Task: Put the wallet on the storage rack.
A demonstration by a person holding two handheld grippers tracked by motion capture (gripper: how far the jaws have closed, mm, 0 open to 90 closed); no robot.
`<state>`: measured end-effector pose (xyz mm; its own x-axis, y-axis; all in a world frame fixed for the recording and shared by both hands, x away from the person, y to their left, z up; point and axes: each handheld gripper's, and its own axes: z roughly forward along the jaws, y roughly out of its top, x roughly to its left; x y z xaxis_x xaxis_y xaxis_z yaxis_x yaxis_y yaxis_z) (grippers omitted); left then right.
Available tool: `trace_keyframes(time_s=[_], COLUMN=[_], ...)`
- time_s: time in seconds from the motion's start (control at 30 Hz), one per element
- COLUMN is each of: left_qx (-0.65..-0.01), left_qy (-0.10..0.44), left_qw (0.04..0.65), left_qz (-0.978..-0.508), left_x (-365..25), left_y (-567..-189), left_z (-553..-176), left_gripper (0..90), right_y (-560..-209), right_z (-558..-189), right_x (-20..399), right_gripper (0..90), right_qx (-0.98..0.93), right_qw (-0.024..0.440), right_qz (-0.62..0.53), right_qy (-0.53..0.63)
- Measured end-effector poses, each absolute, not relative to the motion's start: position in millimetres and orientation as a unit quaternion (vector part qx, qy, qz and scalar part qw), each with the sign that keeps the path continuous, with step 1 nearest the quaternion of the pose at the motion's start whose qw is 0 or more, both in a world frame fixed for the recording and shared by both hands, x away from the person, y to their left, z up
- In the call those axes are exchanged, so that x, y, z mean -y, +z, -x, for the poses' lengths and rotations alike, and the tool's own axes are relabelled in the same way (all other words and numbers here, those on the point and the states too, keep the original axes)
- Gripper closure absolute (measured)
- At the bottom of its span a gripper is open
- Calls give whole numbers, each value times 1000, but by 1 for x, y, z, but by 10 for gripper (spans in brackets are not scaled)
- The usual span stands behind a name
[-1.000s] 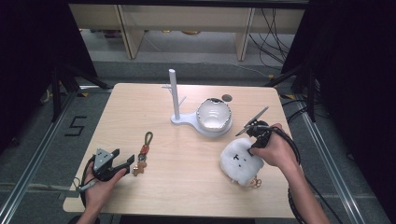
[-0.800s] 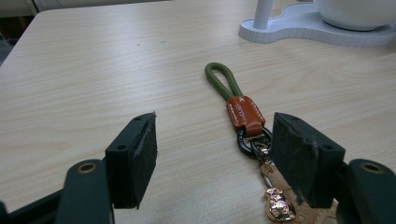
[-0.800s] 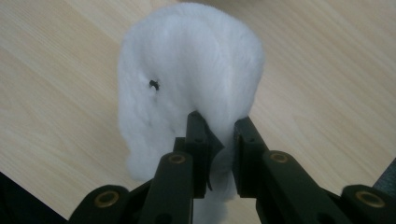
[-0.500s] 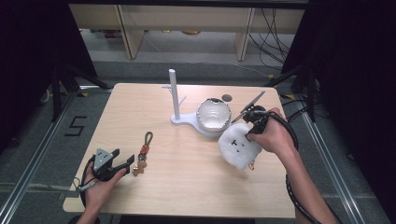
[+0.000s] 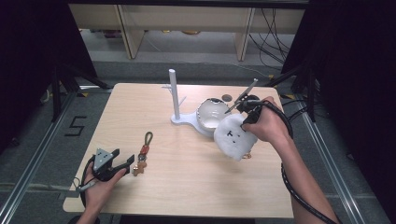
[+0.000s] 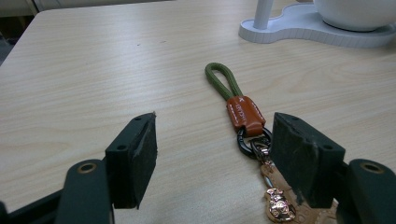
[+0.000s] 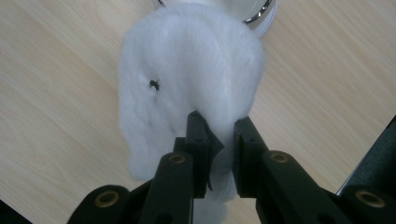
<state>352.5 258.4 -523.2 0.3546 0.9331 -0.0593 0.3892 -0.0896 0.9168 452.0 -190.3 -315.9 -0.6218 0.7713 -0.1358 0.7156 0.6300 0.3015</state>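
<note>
We've got the table (image 5: 187,186), then the white plush (image 5: 235,137) off it at 3 o'clock beside the bowl (image 5: 211,113), pinched in our right gripper (image 5: 247,114). Left gripper (image 5: 126,163) at 8 o'clock gapes by the keychain (image 5: 143,153).

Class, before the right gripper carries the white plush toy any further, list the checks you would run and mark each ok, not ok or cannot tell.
1. Right gripper jaws clamped on white plush toy: ok.
2. Toy lifted off the table: cannot tell.
3. Toy clear of the white bowl: not ok, they overlap in the high view.
4. Left gripper open, idle: ok.
5. Keychain out of the toy's way: ok.
</note>
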Motion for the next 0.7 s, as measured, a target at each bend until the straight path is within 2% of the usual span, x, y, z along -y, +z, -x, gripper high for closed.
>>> trace_keyframes(time_s=[0.7], left_qx=[-489], left_qy=[291], left_qw=[463], left_qz=[-679], left_x=[-259], left_y=[-523], left_z=[-352], left_gripper=[311], right_y=[-297], right_z=[-475], right_x=[161], right_gripper=[802], right_qx=[-901], right_qw=[141], right_qz=[-396], right_qy=[104])
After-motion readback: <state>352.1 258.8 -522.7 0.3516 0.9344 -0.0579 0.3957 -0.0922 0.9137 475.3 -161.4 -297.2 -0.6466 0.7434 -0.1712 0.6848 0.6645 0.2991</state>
